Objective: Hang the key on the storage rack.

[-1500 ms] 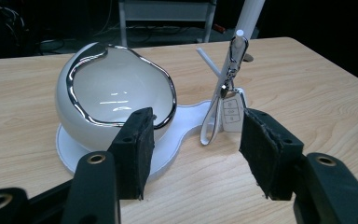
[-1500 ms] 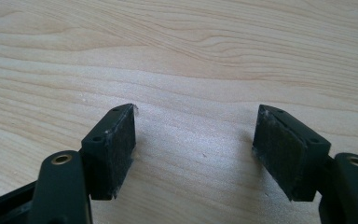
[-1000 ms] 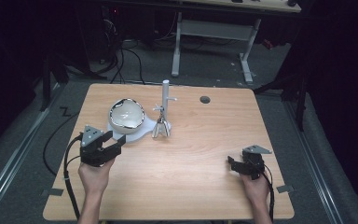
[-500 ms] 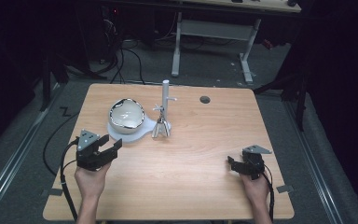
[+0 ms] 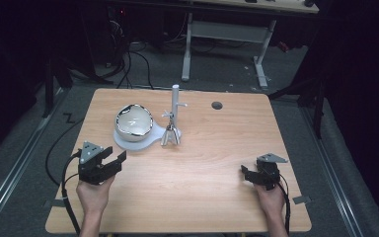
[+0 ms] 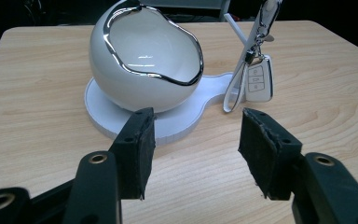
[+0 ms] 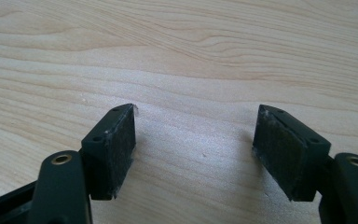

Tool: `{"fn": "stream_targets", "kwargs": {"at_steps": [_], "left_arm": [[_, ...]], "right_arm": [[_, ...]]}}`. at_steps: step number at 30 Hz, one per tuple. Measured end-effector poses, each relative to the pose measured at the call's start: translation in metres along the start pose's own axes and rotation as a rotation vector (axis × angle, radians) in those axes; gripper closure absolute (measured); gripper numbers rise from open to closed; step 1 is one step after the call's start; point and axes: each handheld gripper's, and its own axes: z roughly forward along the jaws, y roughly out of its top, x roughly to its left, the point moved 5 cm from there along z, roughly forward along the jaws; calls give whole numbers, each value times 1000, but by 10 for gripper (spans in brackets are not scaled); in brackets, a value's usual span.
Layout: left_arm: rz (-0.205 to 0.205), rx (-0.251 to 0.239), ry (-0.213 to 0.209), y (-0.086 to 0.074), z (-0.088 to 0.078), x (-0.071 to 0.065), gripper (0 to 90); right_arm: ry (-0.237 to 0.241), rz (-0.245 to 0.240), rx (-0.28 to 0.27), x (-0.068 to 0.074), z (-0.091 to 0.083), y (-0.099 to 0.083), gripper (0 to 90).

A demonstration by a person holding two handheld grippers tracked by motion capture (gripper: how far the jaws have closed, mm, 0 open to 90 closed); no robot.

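A white egg-shaped bowl with a chrome rim (image 5: 134,121) (image 6: 142,60) sits on a flat white base (image 5: 131,143) (image 6: 172,126) left of the table's middle. Beside it rises a white post (image 5: 174,106), and a white car key fob (image 6: 258,81) (image 5: 170,134) hangs from it by a ring and strap. My left gripper (image 5: 114,162) (image 6: 195,151) is open, held low near the table's left front, aimed at the base, nothing between its pads. My right gripper (image 5: 245,174) (image 7: 195,149) stands open over bare wood at the right front, empty.
The light wooden table (image 5: 217,148) has a round cable hole (image 5: 217,105) at the back right. Cables trail from both grippers off the front edge. Beyond the table stand a desk frame (image 5: 224,32) and floor cables in the dark.
My left gripper has drawn back toward the front edge, away from the white base. The right gripper has stayed put.
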Motion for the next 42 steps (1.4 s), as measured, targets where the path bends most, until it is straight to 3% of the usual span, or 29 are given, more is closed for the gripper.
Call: {"fn": "stream_targets", "kwargs": {"at_steps": [17,22,42], "left_arm": [[-20,18,16,-15,4,7,460],[-39,16,-5,-18,6,5,460],[-82,65,-15,-42,20,5,462]], "right_arm": [[0,0,0,0,0,0,298],[0,0,0,0,0,0,297],[-1,1,0,0,0,0,297]]}}
